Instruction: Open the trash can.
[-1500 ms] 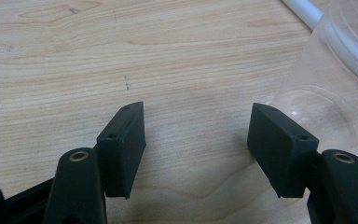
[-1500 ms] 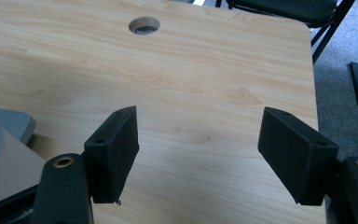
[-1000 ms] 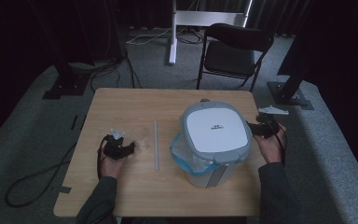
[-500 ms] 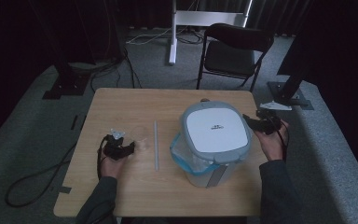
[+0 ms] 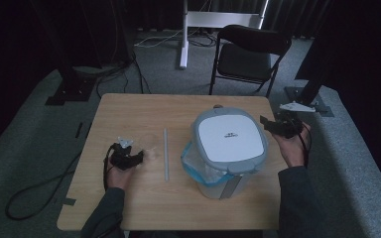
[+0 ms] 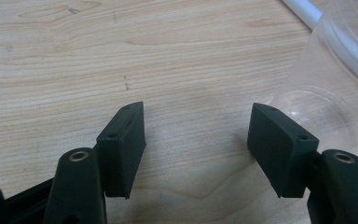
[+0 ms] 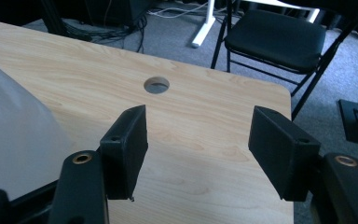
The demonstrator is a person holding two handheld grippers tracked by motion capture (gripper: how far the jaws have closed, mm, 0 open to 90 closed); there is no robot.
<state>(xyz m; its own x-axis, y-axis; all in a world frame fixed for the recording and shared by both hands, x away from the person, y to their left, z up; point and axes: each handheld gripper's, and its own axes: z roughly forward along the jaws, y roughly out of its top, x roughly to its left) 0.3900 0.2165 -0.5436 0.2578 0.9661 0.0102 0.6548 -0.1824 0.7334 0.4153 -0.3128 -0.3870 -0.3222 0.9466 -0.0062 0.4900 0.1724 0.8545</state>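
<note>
Bin near table edge, right gripper just beside.

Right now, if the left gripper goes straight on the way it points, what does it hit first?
Probably the clear plastic cup lying just off its right finger; the left gripper is open over bare table. Dead centre looks free, with the white straw beyond. Depth is unclear.

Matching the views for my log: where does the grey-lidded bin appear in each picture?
High view: bin right of centre on the table, beside the right hand-held gripper.
Left gripper view: not in it.
Right gripper view: its grey lid at the left edge.
Shared landmark: the black chair behind the table.
</note>
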